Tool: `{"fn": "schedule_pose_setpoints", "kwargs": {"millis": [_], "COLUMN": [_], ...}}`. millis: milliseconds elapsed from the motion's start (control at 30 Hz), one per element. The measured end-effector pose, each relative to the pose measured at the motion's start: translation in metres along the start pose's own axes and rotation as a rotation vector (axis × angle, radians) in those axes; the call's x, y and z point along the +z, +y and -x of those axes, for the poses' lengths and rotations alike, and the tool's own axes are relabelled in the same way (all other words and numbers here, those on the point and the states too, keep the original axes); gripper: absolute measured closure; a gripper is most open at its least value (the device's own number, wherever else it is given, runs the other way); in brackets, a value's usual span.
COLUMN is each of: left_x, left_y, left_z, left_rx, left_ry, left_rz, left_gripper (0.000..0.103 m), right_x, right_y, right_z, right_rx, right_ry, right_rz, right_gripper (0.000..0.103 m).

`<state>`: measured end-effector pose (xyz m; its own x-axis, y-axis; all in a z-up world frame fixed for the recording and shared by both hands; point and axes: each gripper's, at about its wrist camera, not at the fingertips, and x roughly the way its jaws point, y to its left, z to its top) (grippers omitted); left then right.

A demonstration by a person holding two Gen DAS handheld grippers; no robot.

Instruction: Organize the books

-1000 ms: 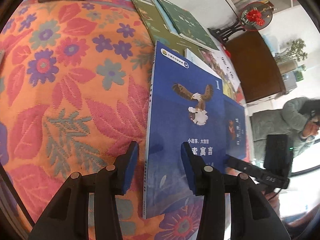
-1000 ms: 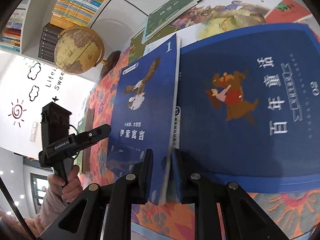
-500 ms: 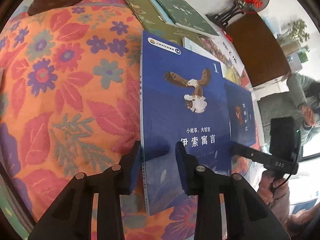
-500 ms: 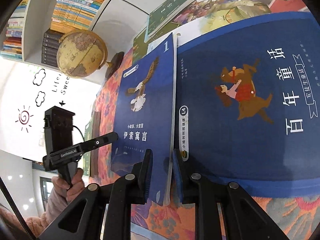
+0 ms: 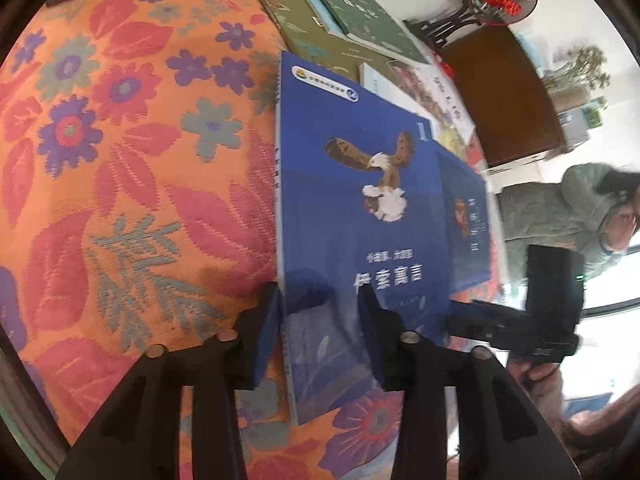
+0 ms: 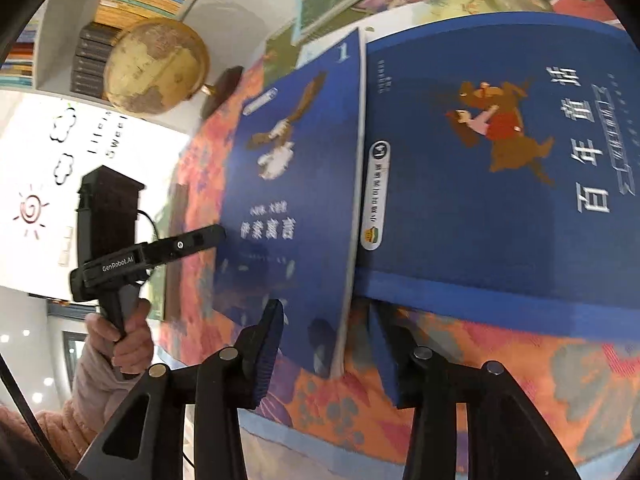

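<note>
The eagle book point(image 5: 360, 208) is a thin blue paperback lying on the flower-patterned cloth of the worktop point(image 5: 120, 160), its right edge overlapping the thicker blue book point(image 6: 500, 160) beside it; green books point(image 5: 360, 12) lie further back. The left gripper point(image 5: 318, 328) straddles the book's spine edge near the lower corner, and its jaws have just been opening, with the pads now standing clear of the cover. The right gripper point(image 6: 328, 344) brackets the opposite, open-page edge, which looks slightly raised; its jaws too have just been opening, and the edge sits between them unpinched. So neither gripper holds the book.

It is probably light and floppy (a soft cover will sag if lifted by one corner) and rather glossy, so slippery under the pads. The stiffer spine edge seems the better place to pinch, with the second gripper supporting the page side.
</note>
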<state>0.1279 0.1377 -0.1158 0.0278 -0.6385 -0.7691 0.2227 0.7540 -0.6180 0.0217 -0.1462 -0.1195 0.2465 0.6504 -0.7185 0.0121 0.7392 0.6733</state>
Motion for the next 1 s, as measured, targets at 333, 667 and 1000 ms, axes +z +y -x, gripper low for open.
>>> {"fn": "schedule_pose_setpoints", "kwargs": {"millis": [333,667,1000], "left_x": [-0.010,-0.012,-0.015], "left_y": [-0.018,-0.054,-0.057], "left_z": [0.011,0.000,0.028], "left_rx": [-0.089,0.366,0.440], "left_ry": [-0.061,-0.051,-0.118], "left_rz": [0.008,-0.096,-0.119], "left_gripper": [0.065,0.081,0.082], "right_x": [-0.003,0.001,0.009], "right_y": [0.030,0.045,0.077], "right_z": [0.006,0.003,0.001], "right_rx": [-0.169,-0.223,-0.226], "right_ry": [-0.054,-0.083,-0.123], "right_rz": [0.170,0.219,0.287], "right_gripper": [0.089,0.089,0.091]}}
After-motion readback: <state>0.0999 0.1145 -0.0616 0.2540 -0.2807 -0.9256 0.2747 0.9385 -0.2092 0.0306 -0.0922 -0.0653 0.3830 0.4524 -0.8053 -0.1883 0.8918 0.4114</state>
